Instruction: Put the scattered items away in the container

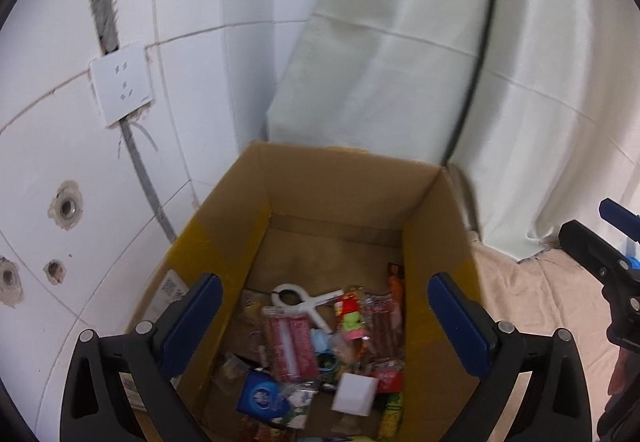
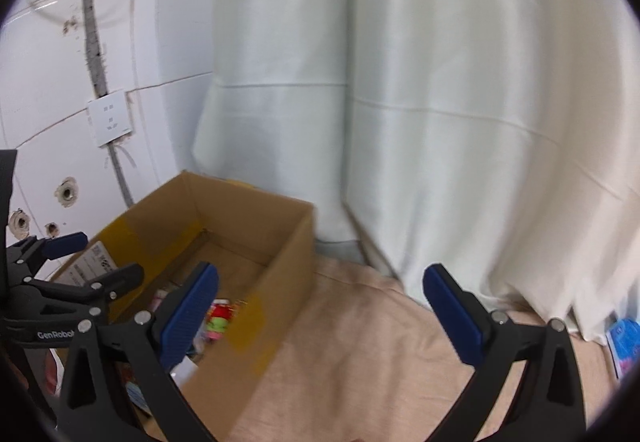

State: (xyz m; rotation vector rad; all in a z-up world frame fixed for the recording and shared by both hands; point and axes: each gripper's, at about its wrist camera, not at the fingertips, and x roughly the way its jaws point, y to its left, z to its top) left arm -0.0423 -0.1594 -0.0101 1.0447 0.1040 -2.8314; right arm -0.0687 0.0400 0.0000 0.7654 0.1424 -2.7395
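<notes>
A pale curtain (image 2: 420, 101) hangs across the back and a white tiled wall (image 1: 52, 145) with a socket plate (image 1: 121, 83) stands to the left. Below them a beige cloth (image 2: 360, 354) covers the counter. On it, in the corner by the wall and curtain, sits the open cardboard box (image 1: 340, 185), its flaps patched with yellow tape (image 1: 216, 242).

The left tongs (image 1: 326, 326) hang directly over the box mouth, spread wide with nothing between the blue pads (image 1: 460, 326). The right tongs (image 2: 320, 310) hover beside the box over the cloth, also spread wide and empty.

The box floor carries a jumble of small goods at its near end. Among them are a red packet (image 1: 290, 346), a blue pouch (image 1: 262, 398), a white block (image 1: 355, 394), a white clip-like tool (image 1: 308, 302) and a small red-and-green toy (image 1: 350, 316); the other wrappers are too blurred to tell apart. One blue packet (image 2: 624, 342) lies on the cloth at the far right edge, well apart from the box.
</notes>
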